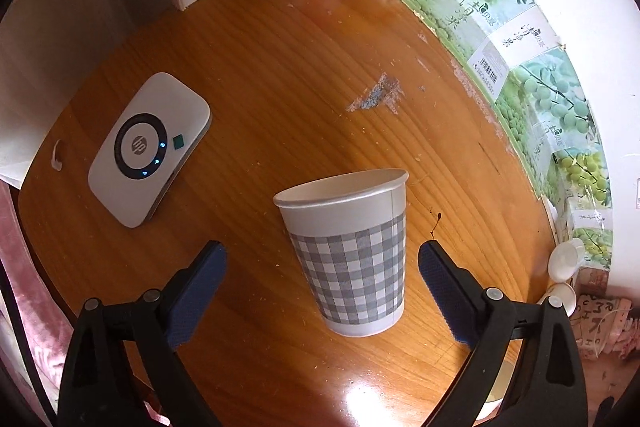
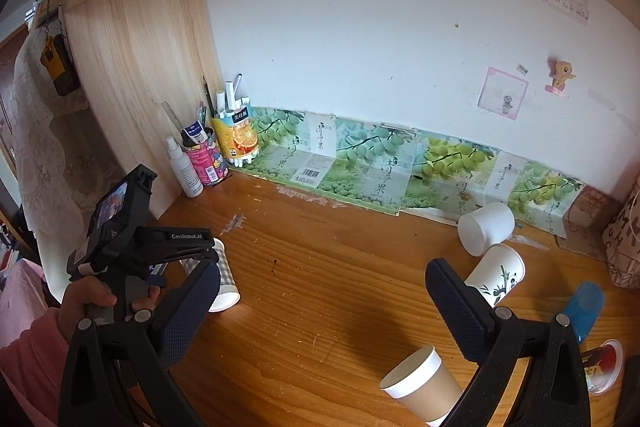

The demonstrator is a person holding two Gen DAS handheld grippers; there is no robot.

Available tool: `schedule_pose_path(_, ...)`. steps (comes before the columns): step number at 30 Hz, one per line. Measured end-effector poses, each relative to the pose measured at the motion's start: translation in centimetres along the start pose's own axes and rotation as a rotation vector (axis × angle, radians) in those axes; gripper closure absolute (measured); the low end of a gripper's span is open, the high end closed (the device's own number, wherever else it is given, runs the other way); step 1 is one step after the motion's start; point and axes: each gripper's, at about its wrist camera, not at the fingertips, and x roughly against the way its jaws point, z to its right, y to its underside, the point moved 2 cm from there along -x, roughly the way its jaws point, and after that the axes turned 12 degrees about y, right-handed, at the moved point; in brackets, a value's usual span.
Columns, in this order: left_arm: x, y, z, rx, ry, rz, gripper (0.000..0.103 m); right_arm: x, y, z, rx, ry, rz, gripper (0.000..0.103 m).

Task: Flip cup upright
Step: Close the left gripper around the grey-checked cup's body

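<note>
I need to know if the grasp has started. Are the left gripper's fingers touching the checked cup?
Apart. In the left wrist view, bare wooden table shows between the checked cup and each of the fingers of the open left gripper.

Router (image 1: 149, 149) left of checked cup (image 1: 352, 255)

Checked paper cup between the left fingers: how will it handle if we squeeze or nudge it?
The checked cup looks like thin paper, so it probably dents under a hard squeeze. It appears empty, so likely very light and quick to slide on the glossy table. Its base is narrower than its rim, so a high nudge may tip it. The left gripper stands open around it.
</note>
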Motion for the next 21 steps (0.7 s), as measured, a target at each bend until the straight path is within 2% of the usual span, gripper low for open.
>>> schedule_pose_path(3, -0.6, -0.3, -0.1, 0.012, 0.017, -0.031, 0.011, -0.5, -0.1, -0.2, -0.002, -0.007, -0.015, 0.000)
schedule_pose_path(9, -1.5, -0.6, -0.2, 0.030, 0.060, -0.063, 0.013, -1.0, -0.2, -0.4, -0.007, 0.002, -0.031, 0.000)
schedule_pose_path(11, -1.8, -0.8, -0.1, 0.028, 0.075, -0.074, 0.025, -1.1, -0.3, -0.3, -0.012, 0.003, -0.037, 0.000)
schedule_pose_path(15, -2.1, -1.0, 0.1, 0.019, 0.076, -0.084, 0.031, -1.2, -0.1, -0.5, -0.015, 0.003, -0.049, 0.000)
schedule_pose_path(21, -2.5, -1.1, 0.7, -0.030, 0.077, -0.098, 0.033, -1.7, 0.4, -0.5, -0.026, 0.001, -0.083, 0.000)
